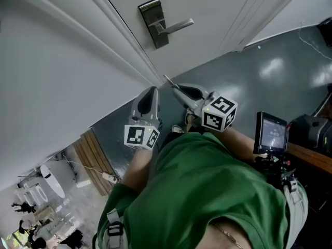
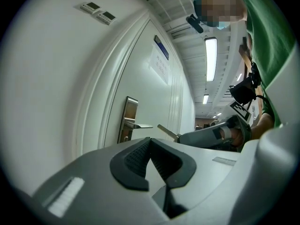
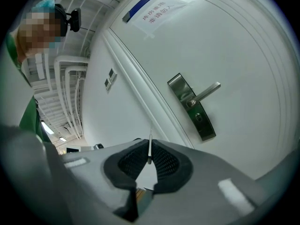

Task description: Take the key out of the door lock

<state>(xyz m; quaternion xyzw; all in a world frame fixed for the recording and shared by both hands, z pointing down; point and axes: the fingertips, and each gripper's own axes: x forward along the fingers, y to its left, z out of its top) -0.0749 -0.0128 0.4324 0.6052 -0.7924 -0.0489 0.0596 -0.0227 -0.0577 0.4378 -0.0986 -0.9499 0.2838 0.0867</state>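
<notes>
A white door (image 1: 218,9) stands shut in a corridor with a grey floor (image 1: 270,77). A plain white wall runs off to the left of its frame. On the door is a steel lock plate (image 3: 192,108) with a lever handle (image 3: 207,92) pointing right, and a keyhole below the lever. Nothing shows in the keyhole.

The key (image 3: 149,149) is in the right gripper (image 3: 149,159). The jaws stand narrow and pinch the thin metal blade edge-on between the ribbed pads, with its tip pointing towards the door. In the head view the blade juts from the gripper's nose, apart from the lock and level with the bottom of the door frame. A grip this far down the blade probably keeps the key from twisting or slipping as it is carried, though I cannot see which end the pads cover.

The left gripper (image 2: 150,146) hangs just beside the right one, on its left, also facing the door. Its pads are closed together with nothing between them. It seems to be held out of the way, since one gripper is enough for the key.

Both are held low in front of the person's green shirt (image 1: 207,191), well back from the lock. Judging by the bare keyhole and the held key, the removal looks done.
</notes>
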